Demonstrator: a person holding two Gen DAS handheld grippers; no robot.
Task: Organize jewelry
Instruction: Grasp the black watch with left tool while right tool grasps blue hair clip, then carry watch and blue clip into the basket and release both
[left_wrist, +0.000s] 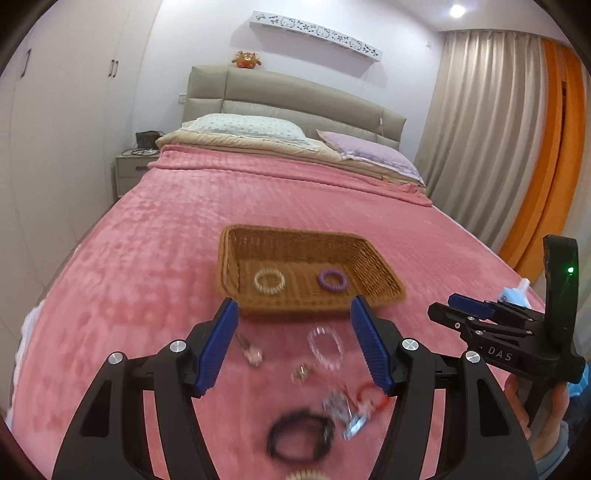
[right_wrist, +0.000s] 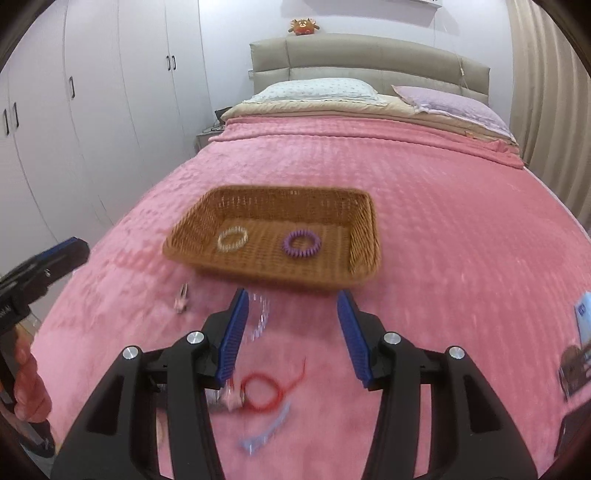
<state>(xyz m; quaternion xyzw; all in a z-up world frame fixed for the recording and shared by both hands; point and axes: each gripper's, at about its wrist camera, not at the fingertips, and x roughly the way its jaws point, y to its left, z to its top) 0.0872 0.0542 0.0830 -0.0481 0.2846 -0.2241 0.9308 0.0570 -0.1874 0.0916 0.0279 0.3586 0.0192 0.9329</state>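
Note:
A brown wicker basket (left_wrist: 229, 266) (right_wrist: 365, 236) sits on the pink bed and holds a clear coil ring (left_wrist: 269, 281) (right_wrist: 232, 239) and a purple coil ring (left_wrist: 331, 278) (right_wrist: 301, 243). My left gripper (left_wrist: 293, 308) is open and empty, hovering above loose jewelry: a clear bead bracelet (left_wrist: 325, 346), a small clip (left_wrist: 251, 352), a black hair tie (left_wrist: 299, 437), silver pieces (left_wrist: 343, 410) and a red cord (left_wrist: 364, 391). My right gripper (right_wrist: 291, 301) is open and empty above the red cord (right_wrist: 264, 393) and a pale blue piece (right_wrist: 266, 432).
The pink blanket (left_wrist: 166, 229) covers the bed, with pillows (left_wrist: 251, 127) and the headboard beyond. White wardrobes (right_wrist: 92, 92) stand on the left and curtains (left_wrist: 491, 140) on the right. Cards or packets (right_wrist: 581, 332) lie at the right edge of the bed.

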